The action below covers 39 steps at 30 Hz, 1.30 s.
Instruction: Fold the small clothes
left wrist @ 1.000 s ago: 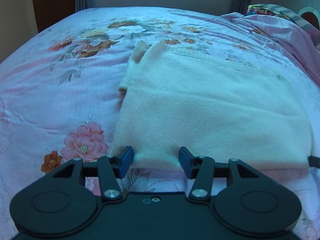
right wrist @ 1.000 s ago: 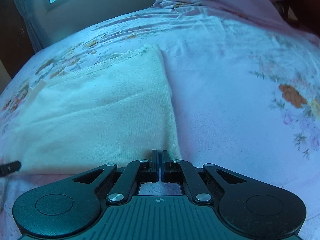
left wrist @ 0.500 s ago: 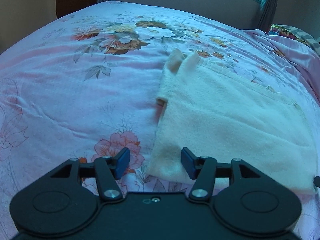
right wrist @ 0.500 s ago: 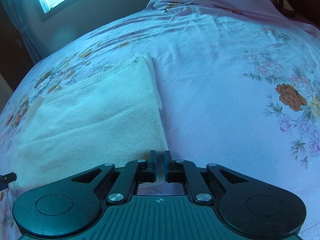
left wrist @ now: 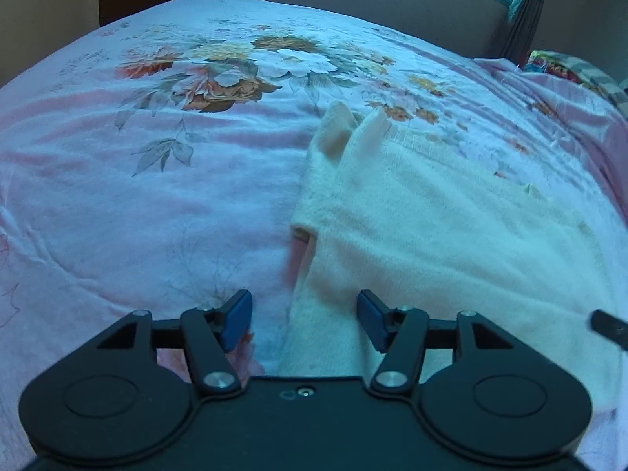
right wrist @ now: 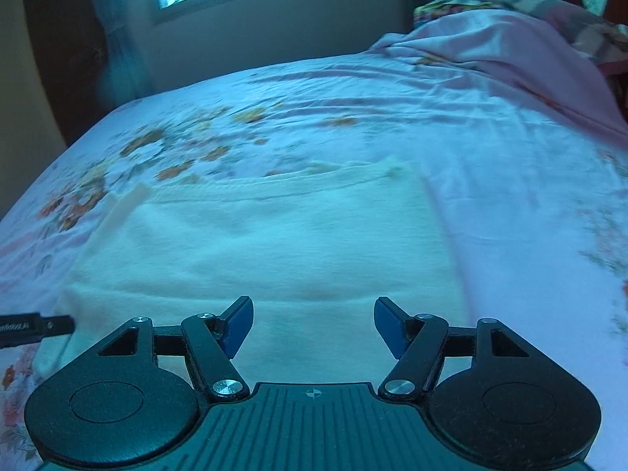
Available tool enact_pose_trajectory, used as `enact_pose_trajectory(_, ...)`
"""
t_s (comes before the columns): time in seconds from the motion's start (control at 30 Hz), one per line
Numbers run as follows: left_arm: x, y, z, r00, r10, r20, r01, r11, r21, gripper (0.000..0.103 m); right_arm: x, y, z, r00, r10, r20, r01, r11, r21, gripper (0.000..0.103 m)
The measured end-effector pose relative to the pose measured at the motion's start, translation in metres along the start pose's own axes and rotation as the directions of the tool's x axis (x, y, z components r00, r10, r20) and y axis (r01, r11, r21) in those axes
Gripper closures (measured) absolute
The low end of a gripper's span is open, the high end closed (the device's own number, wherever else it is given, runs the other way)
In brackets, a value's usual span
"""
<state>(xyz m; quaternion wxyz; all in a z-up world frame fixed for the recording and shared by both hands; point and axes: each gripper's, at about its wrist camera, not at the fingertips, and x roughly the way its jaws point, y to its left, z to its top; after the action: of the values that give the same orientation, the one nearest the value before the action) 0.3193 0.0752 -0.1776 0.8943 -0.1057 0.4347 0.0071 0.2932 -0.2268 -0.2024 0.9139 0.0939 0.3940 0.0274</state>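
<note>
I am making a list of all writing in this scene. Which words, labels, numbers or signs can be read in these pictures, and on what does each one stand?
"...nSobot.AI": white letters on the left tongs' dark finger, seen at the right view's left edge; the start is cut off and the reading is uncertain.
Sweater: no label shows.
Bedsheet: flower print only, no writing.

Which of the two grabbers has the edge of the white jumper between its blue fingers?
The left gripper: the folded cream knitted garment's left edge runs between its open fingers. The right gripper hovers over the garment's middle.
</note>
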Motion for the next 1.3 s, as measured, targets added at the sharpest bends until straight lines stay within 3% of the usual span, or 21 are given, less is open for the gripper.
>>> enact_pose_trajectory(0.13,0.012,0.004,0.010,0.999,-0.037,-0.026,0.036,0.999,-0.037,0.040,0.023,0.031,0.009,0.999,0.047,0.001,-0.046,0.998,-0.042,0.034)
enact_pose_trajectory(0.2,0.017,0.002,0.012,0.999,-0.036,-0.027,0.036,0.999,-0.021,0.038,0.036,0.043,0.008,0.999,0.048,-0.006,-0.048,0.996,-0.072,0.034)
enact_pose_trajectory(0.27,0.021,0.000,0.014,0.999,-0.039,-0.024,0.038,0.999,-0.013,0.037,0.055,0.049,0.002,0.997,0.047,-0.066,-0.054,0.994,-0.095,0.034)
enact_pose_trajectory(0.33,0.023,0.001,0.016,0.999,-0.043,-0.023,0.043,0.999,-0.026,0.036,0.062,0.054,-0.004,0.998,0.025,-0.058,-0.034,0.988,-0.149,0.035)
enact_pose_trajectory(0.53,0.030,0.003,0.025,0.999,-0.054,-0.004,0.054,0.996,-0.074,0.038,0.054,0.054,0.015,0.999,0.038,0.027,-0.036,0.995,-0.088,0.034)
enact_pose_trajectory(0.63,0.037,0.002,0.030,0.998,-0.069,-0.013,0.068,0.995,-0.075,0.037,0.080,0.056,0.010,0.996,0.037,-0.084,-0.045,0.994,-0.095,0.034)
enact_pose_trajectory(0.77,0.044,0.001,0.035,0.996,-0.084,-0.015,0.083,0.993,-0.080,0.037,0.079,0.052,0.005,0.997,0.045,-0.061,-0.050,0.995,-0.091,0.034)
enact_pose_trajectory(0.97,0.048,-0.003,0.040,0.994,-0.105,-0.012,0.104,0.992,-0.070,0.053,0.064,0.055,0.010,1.000,0.013,0.016,-0.012,0.997,-0.081,0.034)
enact_pose_trajectory(1.07,0.050,-0.009,0.039,0.995,-0.101,-0.012,0.100,0.994,-0.049,0.058,0.083,0.056,0.006,0.997,0.004,-0.073,-0.013,0.992,-0.128,0.033)
enact_pose_trajectory(1.13,0.050,-0.011,0.039,0.994,-0.108,-0.014,0.107,0.993,-0.043,0.066,0.083,0.056,0.007,0.997,0.008,-0.075,-0.018,0.991,-0.133,0.033)
enact_pose_trajectory(1.3,0.052,-0.011,0.040,0.994,-0.110,-0.026,0.109,0.993,-0.038,0.067,0.071,0.053,0.012,0.999,0.015,-0.038,-0.019,0.995,-0.094,0.033)
